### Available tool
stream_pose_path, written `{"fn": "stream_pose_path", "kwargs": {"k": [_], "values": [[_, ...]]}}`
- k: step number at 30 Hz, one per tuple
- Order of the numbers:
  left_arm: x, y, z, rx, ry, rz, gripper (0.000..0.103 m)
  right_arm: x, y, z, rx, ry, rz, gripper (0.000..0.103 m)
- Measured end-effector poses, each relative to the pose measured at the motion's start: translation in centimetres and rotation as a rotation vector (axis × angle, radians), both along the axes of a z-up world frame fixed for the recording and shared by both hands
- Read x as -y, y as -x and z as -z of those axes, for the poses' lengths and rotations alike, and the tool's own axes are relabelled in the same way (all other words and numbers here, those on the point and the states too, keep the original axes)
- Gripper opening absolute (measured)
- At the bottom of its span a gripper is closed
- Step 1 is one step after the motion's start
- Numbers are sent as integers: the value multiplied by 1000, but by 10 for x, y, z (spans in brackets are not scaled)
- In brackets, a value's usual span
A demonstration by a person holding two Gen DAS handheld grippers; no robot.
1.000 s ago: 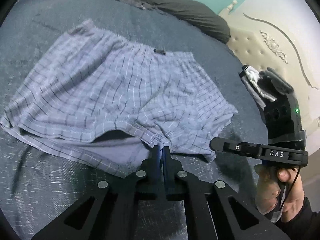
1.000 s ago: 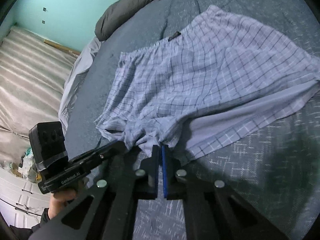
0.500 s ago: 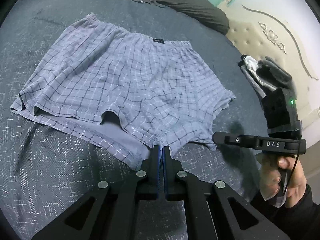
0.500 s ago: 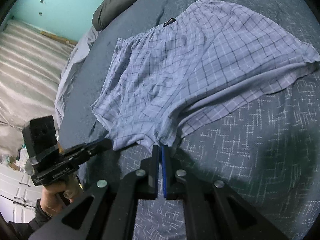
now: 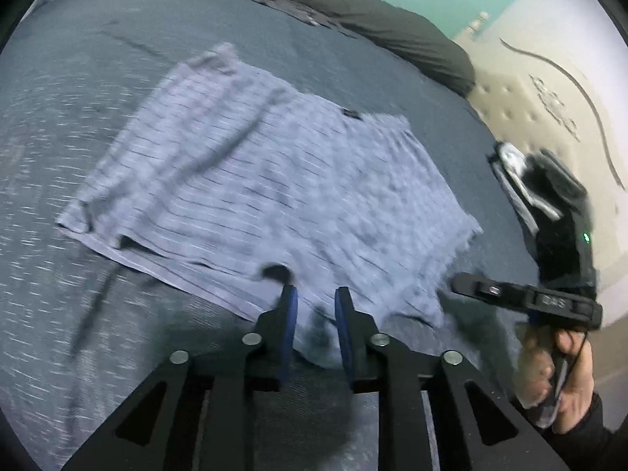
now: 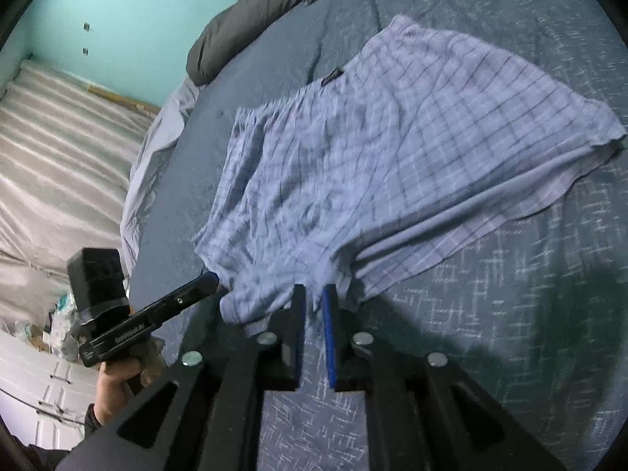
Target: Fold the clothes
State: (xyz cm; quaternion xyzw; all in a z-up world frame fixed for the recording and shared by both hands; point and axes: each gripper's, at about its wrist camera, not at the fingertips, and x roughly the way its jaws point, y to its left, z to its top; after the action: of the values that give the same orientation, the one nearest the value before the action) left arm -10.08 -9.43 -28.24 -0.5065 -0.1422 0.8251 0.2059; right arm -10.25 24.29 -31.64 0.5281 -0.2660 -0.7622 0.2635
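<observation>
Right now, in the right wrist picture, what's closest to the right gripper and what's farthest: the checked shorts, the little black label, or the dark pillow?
1. The checked shorts: their hem lies right at the right gripper.
2. The little black label: up on the waistband, mid-bed.
3. The dark pillow: far back, by the teal wall.

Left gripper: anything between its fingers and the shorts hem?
Nothing separate. In the left wrist view the left gripper has just been opening, and the hem of the plaid shorts lies between its fingers.
</observation>
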Motion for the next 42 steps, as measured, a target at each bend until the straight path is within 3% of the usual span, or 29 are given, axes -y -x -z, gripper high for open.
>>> {"fn": "stream_pose_path", "kwargs": {"k": [1,3,8,18,27,34,42], "values": [[4,2,1,-2,9,-19,23,-4,1,0,-2,3,15,20],[8,7,2,-9,42,-46,23,-14,3,2,2,8,48,23],[7,13,4,-30,91,-43,23,-34,9,8,23,22,147,23],[-2,10,-5,-69,78,-32,23,-70,16,19,73,131,321,23],[-12,7,-23,-140,100,-29,23,-92,20,11,9,142,409,23],[-52,4,-23,-141,79,70,23,-95,30,25,44,146,415,23],[-104,4,-22,-150,78,175,23,-96,27,33,105,71,402,23]]}}
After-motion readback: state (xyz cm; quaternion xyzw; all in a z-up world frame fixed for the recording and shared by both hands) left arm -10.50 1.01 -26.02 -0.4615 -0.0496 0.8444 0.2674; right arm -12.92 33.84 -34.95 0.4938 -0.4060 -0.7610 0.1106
